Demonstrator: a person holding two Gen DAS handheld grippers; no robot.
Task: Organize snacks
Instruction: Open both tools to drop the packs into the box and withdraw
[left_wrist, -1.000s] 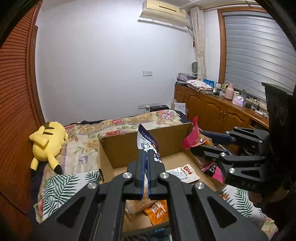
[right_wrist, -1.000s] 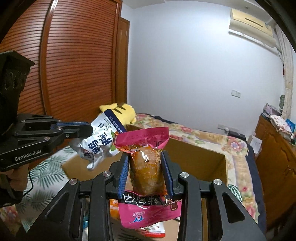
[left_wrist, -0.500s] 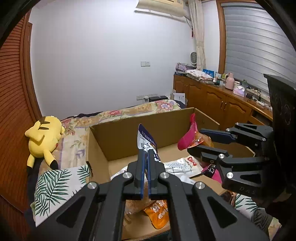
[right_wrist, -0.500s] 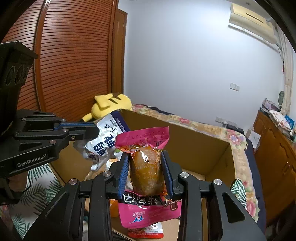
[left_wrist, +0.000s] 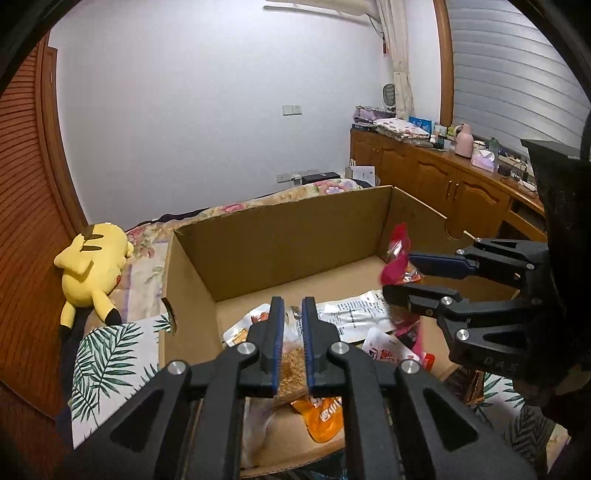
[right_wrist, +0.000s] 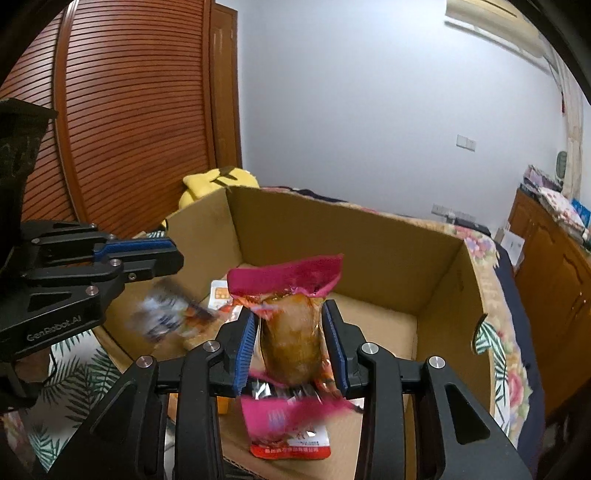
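An open cardboard box (left_wrist: 288, 236) sits on the bed and holds several snack packets (left_wrist: 351, 317). My left gripper (left_wrist: 293, 310) hangs over the box's near left part, its jaws slightly apart and empty. A white and blue packet (right_wrist: 166, 314) shows blurred in the right wrist view, in the air just below the left gripper (right_wrist: 162, 254). My right gripper (right_wrist: 291, 317) is over the box, and the pink packet with a brown snack (right_wrist: 288, 332) sits between its jaws, which stand a little apart from it. It also shows in the left wrist view (left_wrist: 397, 254).
A yellow plush toy (left_wrist: 92, 266) lies on the bed left of the box. A leaf-print cloth (left_wrist: 110, 354) lies at the box's near left corner. Wooden cabinets (left_wrist: 443, 184) with clutter stand along the right wall. A slatted wooden wardrobe (right_wrist: 129, 129) stands on the left.
My left gripper has opened and let go of the white and blue packet, which is dropping into the box. Both grippers have moved lower over the box. The right jaws have widened slightly.
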